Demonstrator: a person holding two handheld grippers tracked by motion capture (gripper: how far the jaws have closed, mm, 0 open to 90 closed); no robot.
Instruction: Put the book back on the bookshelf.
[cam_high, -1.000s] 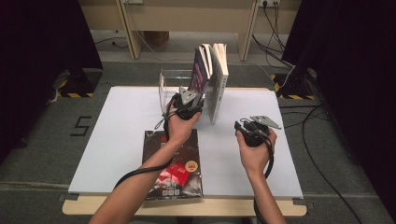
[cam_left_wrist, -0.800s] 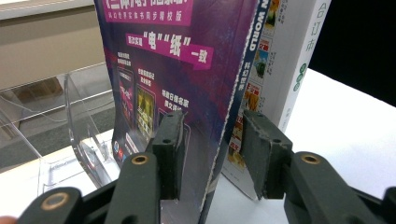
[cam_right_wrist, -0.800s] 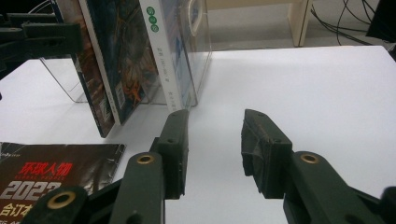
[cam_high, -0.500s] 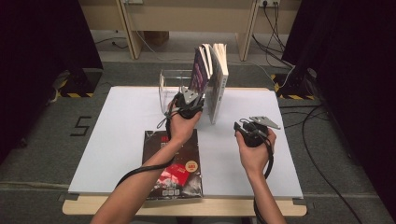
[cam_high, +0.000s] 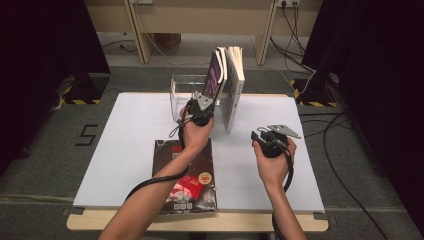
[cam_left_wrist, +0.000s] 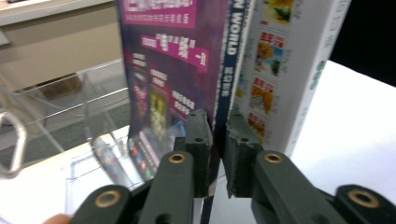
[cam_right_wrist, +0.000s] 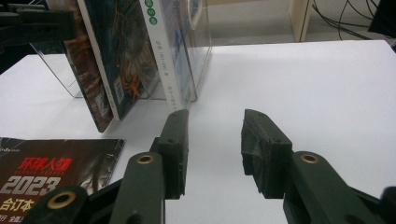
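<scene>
Standing upright in the clear rack (cam_high: 182, 90), three books lean together, the left gripper (cam_left_wrist: 215, 140) just clenched on the purple book (cam_left_wrist: 173, 60), the right gripper (cam_right_wrist: 214, 140) released.

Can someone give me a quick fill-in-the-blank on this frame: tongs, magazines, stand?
1. The left tongs are shut on the edge of a thin upright magazine whose cover is mostly ____.
2. The right tongs hang over the white table with their jaws ____.
3. The upright magazines lean in a clear ____ stand.
4. One dark magazine lies ____ on the table near the person's edge.

Missing words: purple; open; acrylic; flat
</scene>
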